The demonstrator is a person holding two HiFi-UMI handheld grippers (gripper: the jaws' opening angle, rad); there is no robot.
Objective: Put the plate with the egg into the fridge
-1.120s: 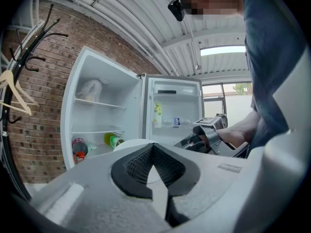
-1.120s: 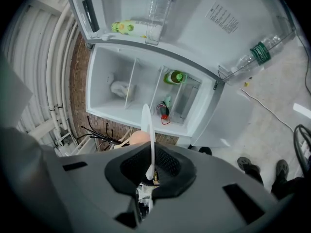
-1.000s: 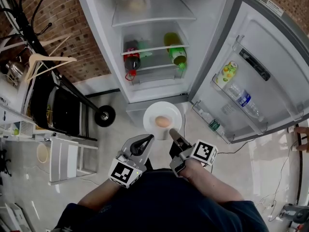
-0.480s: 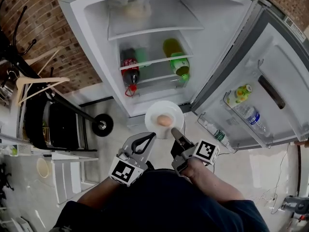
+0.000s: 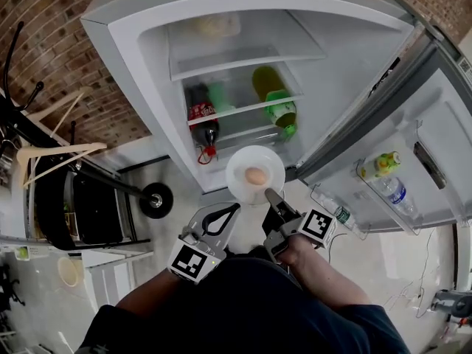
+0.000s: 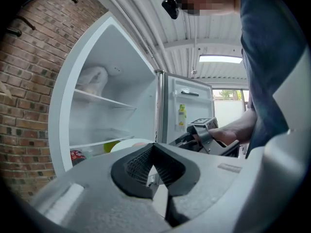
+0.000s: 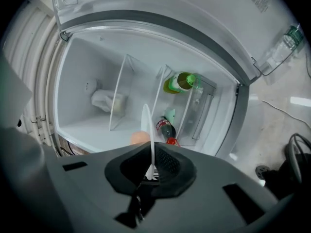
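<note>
In the head view a white plate (image 5: 254, 174) carrying a brown egg (image 5: 255, 175) is held level in front of the open fridge (image 5: 147, 65), just below its lower shelves. My right gripper (image 5: 270, 195) is shut on the plate's near rim. From the right gripper view the plate (image 7: 147, 125) shows edge-on between the pads, with the egg (image 7: 139, 138) to its left. My left gripper (image 5: 234, 208) hangs beside it at the left, shut and holding nothing. The left gripper view shows its jaws (image 6: 153, 147) touching, with the fridge behind them.
Inside the fridge are a cola bottle (image 5: 203, 118), a green bottle (image 5: 275, 98) and a pale bag (image 5: 214, 26) on the top shelf. The open door (image 5: 435, 124) at the right holds several bottles (image 5: 386, 164). A black rack (image 5: 88, 190) and hangers stand at the left.
The plate and both grippers have come closer to the fridge opening, and the fridge now fills more of the head view. Both grips are unchanged.
</note>
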